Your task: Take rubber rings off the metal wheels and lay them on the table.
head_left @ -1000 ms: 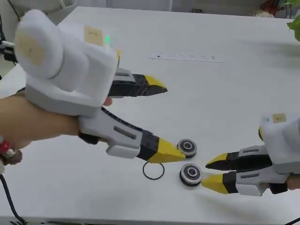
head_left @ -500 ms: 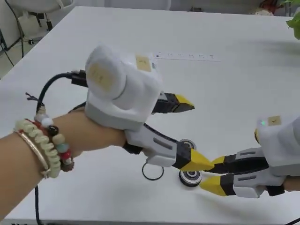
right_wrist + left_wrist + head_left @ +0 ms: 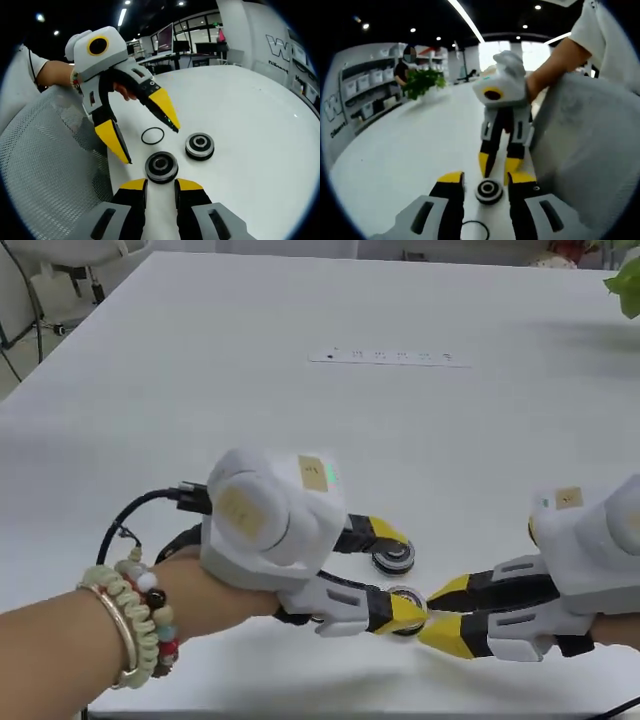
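1. The left gripper (image 3: 411, 576) is held low over the white table (image 3: 300, 390) by a hand (image 3: 195, 595) with beaded bracelets at the wrist. Its jaws are spread wide.
2. In the left gripper view, a metal wheel (image 3: 488, 191) is seen lying flat on the table between the left gripper's yellow jaw tips. A gap is left on either side, so nothing is gripped.
3. The right gripper (image 3: 430, 613) is pointed at the left one from the opposite side. Its jaws are parted only narrowly and nothing is held between them.
4. In the right gripper view, that same wheel (image 3: 161, 166) is found just ahead of the right gripper's tips. Whether it is touched cannot be told.
5. A second wheel (image 3: 200, 145) is placed near the first, apart from it, just beyond one left jaw. A dark outer band is seen on both wheels.
6. One loose rubber ring (image 3: 152, 135) is laid flat on the table beside the wheels, under the left gripper.
7. Pale storage bins (image 3: 370, 80) are ranged on wall shelves in the left gripper view. Their contents cannot be made out.
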Available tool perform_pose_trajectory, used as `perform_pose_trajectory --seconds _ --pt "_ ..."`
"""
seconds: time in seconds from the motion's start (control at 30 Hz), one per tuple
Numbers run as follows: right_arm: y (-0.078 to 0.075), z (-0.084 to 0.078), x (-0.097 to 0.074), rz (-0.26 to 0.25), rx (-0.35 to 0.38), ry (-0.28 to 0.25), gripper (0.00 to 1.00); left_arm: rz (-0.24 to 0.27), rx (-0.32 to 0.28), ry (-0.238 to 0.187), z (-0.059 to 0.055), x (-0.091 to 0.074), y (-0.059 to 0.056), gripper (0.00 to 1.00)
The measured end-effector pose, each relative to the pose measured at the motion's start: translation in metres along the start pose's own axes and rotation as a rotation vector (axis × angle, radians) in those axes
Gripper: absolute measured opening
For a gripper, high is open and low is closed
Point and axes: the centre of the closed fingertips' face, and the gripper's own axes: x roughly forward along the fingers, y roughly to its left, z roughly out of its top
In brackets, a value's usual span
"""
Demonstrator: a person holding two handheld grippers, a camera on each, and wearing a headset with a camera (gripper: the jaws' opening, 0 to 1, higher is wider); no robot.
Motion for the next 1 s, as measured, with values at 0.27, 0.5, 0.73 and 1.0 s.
perform_pose_trajectory --seconds 0.27,0.5,0.73,1.0 --pt "-0.003 0.0 0.0 -0.008 -0.008 0.002 0.18 0.025 -0.005 0.051 -0.018 0.013 0.001 0.26" --pt "-0.002 0.001 0.002 -0.004 -0.021 -0.003 0.16 0.028 -0.018 0.066 -0.024 0.015 -0.001 0.17" --pt "-0.001 0.0 0.003 -0.001 -0.034 -0.002 0.16 0.04 -0.039 0.068 -0.026 0.015 -0.001 0.14" --pt "-0.001 0.001 0.003 -0.004 -0.032 -0.006 0.16 0.043 -0.048 0.061 -0.026 0.015 0.0 0.14"
